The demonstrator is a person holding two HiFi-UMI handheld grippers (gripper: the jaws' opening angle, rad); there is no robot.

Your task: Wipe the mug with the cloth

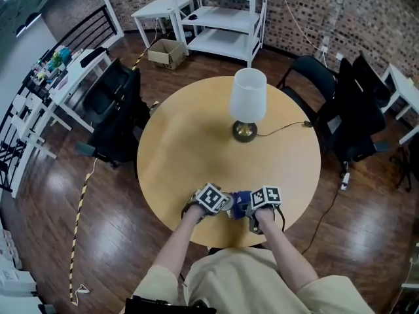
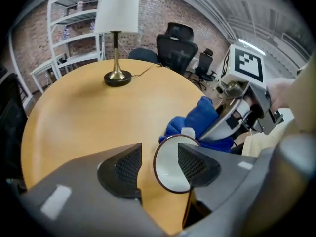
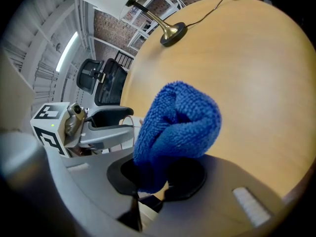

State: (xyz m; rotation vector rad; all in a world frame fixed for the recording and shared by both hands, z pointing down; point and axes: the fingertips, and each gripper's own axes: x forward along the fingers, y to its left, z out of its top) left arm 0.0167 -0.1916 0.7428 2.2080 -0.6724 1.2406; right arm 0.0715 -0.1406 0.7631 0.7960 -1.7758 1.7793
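Observation:
My left gripper (image 2: 158,164) is shut on the mug (image 2: 170,168), a white cup with a brown rim whose mouth faces the camera; one pad sits across the opening. My right gripper (image 3: 158,177) is shut on a bunched blue cloth (image 3: 180,122). The cloth (image 2: 197,122) rests just behind the mug, touching its far side. In the head view both grippers meet near the table's front edge, the left gripper (image 1: 221,205) beside the right gripper (image 1: 245,210), with the cloth (image 1: 239,203) between them and the mug hidden.
A round wooden table (image 1: 190,142) carries a lamp (image 1: 247,103) with a white shade and a cord trailing right. Black office chairs (image 1: 114,110) ring the table. White shelves (image 1: 222,18) stand at the back.

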